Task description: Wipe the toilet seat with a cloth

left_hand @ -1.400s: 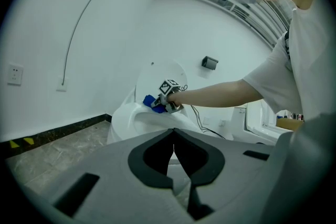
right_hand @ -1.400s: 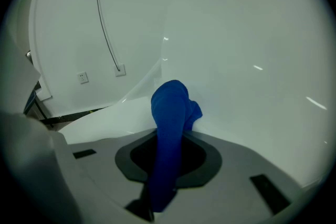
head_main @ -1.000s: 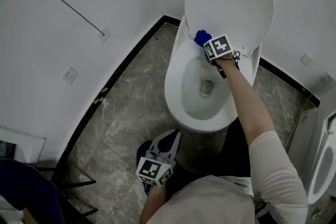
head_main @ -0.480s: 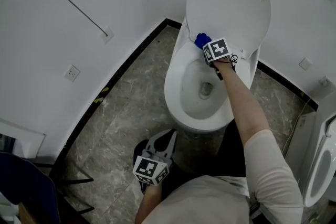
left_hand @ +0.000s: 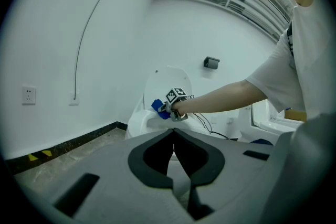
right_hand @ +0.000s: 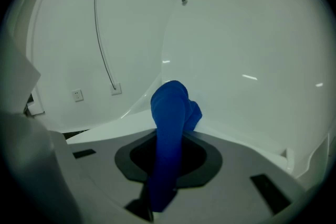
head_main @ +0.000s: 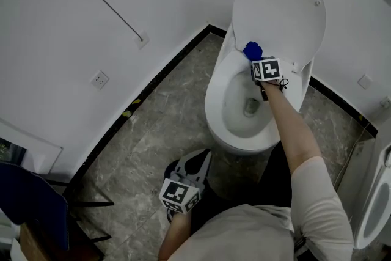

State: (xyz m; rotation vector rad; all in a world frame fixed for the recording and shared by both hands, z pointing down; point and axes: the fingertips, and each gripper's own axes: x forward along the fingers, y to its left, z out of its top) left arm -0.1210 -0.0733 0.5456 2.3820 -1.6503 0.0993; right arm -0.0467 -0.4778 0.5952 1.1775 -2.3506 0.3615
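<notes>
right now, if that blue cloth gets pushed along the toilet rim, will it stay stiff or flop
Probably floppy: the blue cloth curls over in a soft fold past the right hand-held gripper shut on it. It looks thin and light, so it may bunch against the toilet rim.
</notes>
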